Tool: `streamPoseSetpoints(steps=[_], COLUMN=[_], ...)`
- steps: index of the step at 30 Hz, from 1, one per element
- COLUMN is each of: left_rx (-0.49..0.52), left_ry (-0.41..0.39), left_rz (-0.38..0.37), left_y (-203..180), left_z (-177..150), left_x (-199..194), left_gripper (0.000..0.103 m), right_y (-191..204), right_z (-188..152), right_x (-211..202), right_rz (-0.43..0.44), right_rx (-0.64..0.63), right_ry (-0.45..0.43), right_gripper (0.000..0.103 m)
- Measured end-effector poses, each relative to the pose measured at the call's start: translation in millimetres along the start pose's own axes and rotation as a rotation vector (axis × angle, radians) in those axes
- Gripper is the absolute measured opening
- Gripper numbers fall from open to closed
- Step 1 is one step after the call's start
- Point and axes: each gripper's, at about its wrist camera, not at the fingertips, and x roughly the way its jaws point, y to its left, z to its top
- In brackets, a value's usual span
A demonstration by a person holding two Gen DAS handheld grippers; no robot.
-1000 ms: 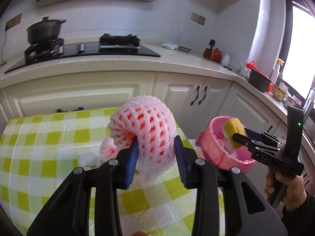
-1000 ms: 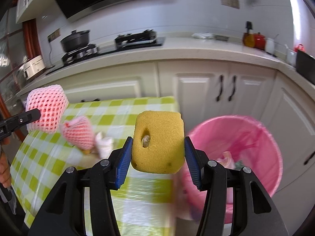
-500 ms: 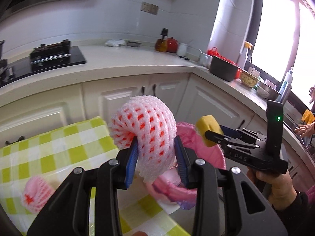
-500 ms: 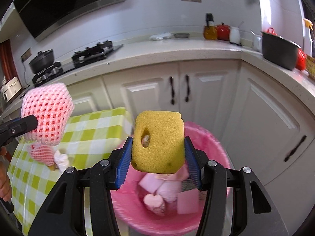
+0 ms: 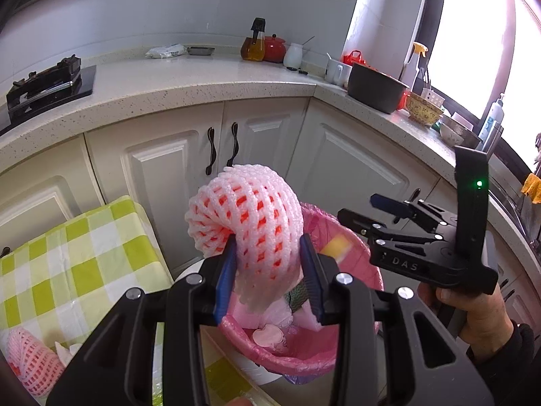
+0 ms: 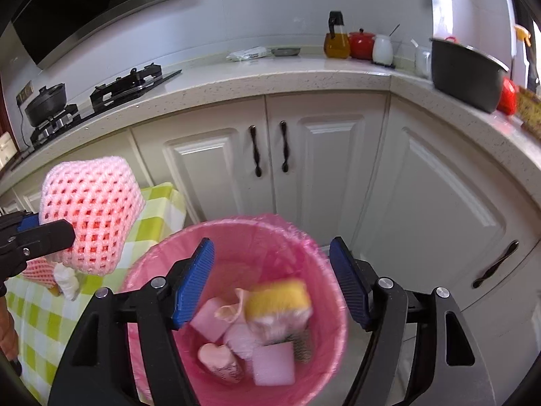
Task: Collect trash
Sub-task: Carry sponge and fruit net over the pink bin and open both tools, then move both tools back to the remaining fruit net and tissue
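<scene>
A pale kitchen worktop (image 6: 304, 77) and its white cabinets (image 6: 331, 169) wrap around the scene, with a table under a green-checked cloth (image 5: 67, 270) at 9 o'clock in the left wrist view. A pink-lined trash bin (image 6: 324, 338) stands on the floor beside the table's corner, at 6 o'clock in the right wrist view, holding pale pink foam pieces. The left gripper (image 5: 267, 270) pinches a pink foam fruit net (image 5: 257, 223) above the bin's near rim. The right gripper (image 6: 272, 279), in a person's hand (image 5: 473, 314), hangs over the bin's mouth; its jaws have just been opening and now stand spread, nothing between them. A yellow sponge (image 6: 279, 296), blurred, lies inside the bin below them. A second foam net (image 5: 30, 362) rests on the cloth at 8 o'clock in the left wrist view.
</scene>
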Motion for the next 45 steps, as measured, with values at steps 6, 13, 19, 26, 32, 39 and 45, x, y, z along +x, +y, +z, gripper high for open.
streamPoseSetpoints(steps=[6,13,19,26,32,39,45], left_rx=[0.022,0.04,0.036,-0.018,-0.047,-0.101,-0.165], left_ry=[0.019,0.042,0.027,-0.015,-0.052,-0.104,-0.139], left_rz=[-0.015,-0.008,0.004,0.021,0.076,0.15,0.222], left_y=[-10.0,-18.6,-13.2,8.2,32.6,77.0,123.9], left_z=[-0.7,3.5,-1.0,-14.7,-33.7,-62.4,-87.1], left_x=[15.7,32.8,18.9,-15.1,-54.2,-111.9,-160.5], left_gripper=[0.038,0.07,0.07,0.07,0.07,0.071,0.071], right_y=[-26.7,-38.6,-32.8,-12.5,13.0,57.4,103.9], right_z=[-8.0,-15.5,-21.5,-30.6,-34.6,-39.7,-45.5], right_x=[-15.9,-32.0,-35.2,-38.8,-47.7,-55.1,-55.1], right_rz=[-0.009,-0.011,0.003,0.028,0.049,0.093,0.145], right_rx=[0.064,0.077,0.074,0.067,0.052,0.02,-0.01], right_ry=[-0.018,-0.028,-0.023,-0.014,-0.022,-0.027,-0.014], right_gripper=[0.067,0.067,0.067,0.068,0.073,0.076,0.08])
